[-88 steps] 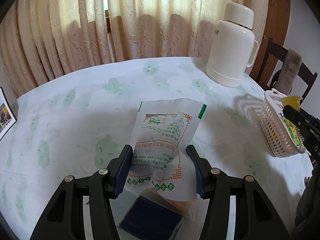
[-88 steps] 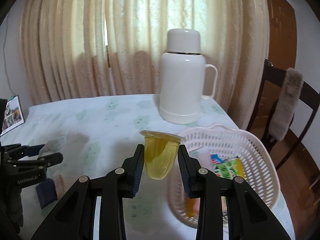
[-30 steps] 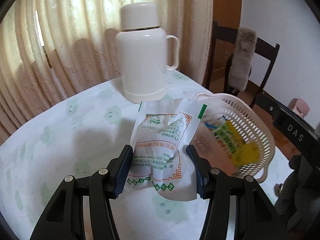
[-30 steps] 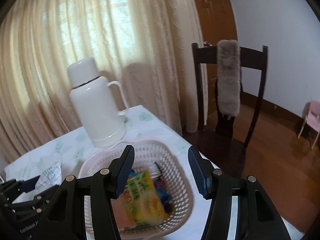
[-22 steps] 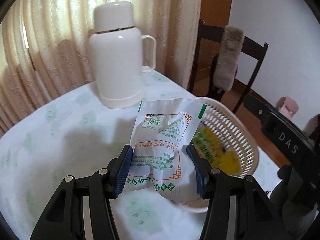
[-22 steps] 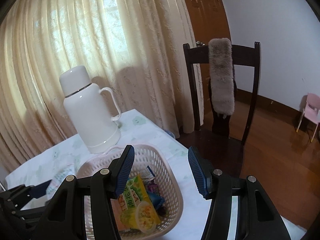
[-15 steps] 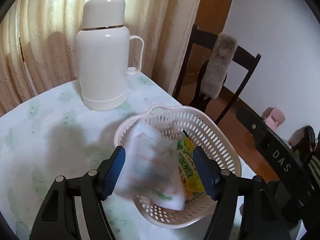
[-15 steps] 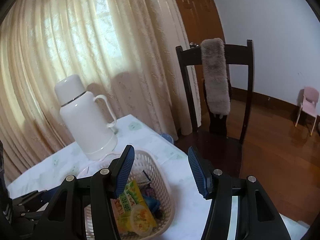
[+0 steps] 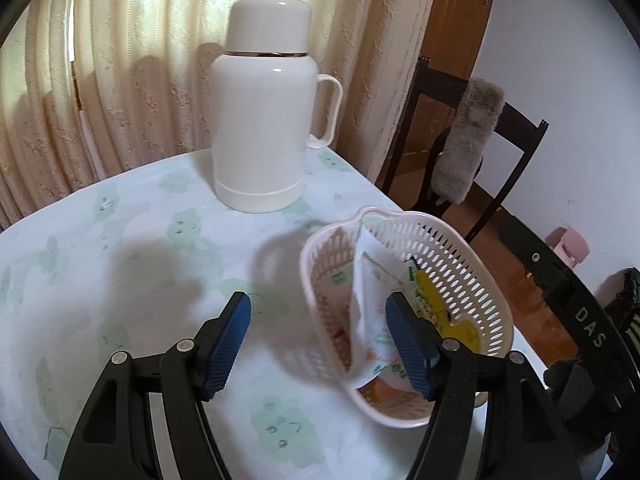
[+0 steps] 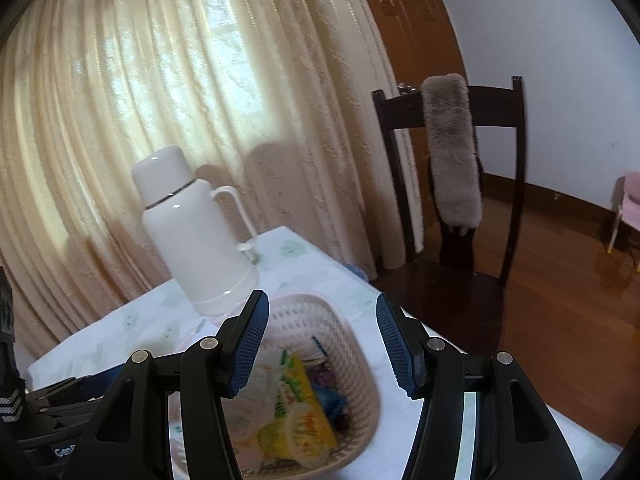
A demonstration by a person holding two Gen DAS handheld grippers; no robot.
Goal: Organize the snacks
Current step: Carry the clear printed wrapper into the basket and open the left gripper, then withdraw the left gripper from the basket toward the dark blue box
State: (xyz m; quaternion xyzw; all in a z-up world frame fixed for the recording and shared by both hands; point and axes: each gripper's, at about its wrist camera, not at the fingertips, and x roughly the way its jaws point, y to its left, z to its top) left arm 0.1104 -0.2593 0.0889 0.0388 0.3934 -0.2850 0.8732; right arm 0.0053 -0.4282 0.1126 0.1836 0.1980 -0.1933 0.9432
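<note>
Left gripper (image 9: 318, 326) is being held with jaws spread wide, nothing pinched between the blue pads (image 9: 226, 340). It is being hovered above the tablecloth (image 9: 120, 264), with the right pad sitting in front of the basket (image 9: 472, 276) in the left wrist view.

The white snack pouch (image 9: 370, 300) is lying inside the basket, leaning up on edge against the near-left wall, its printing blurred. A yellow-green packet (image 9: 432, 300) is lying beside it, deeper in the basket.

Right gripper (image 10: 320, 340) is also being held spread apart and empty, poised above the basket (image 10: 340, 320) and looking down into it. In that view a yellow-green packet (image 10: 294, 388) and a jelly cup (image 10: 306, 434) are being seen inside the basket, with a blue item (image 10: 330, 398) just beside them. Contents are blurred, so finer detail cannot be told.

The basket is sitting near the table's right edge. The white thermos (image 9: 266, 120) is standing upright behind it, well apart, in front of the curtain (image 9: 140, 60). A dark wooden chair (image 10: 452, 184) with a grey furry cover (image 10: 452, 152) draped over its back is standing past the table edge. The body of the right gripper is showing at the right edge of the left wrist view.
</note>
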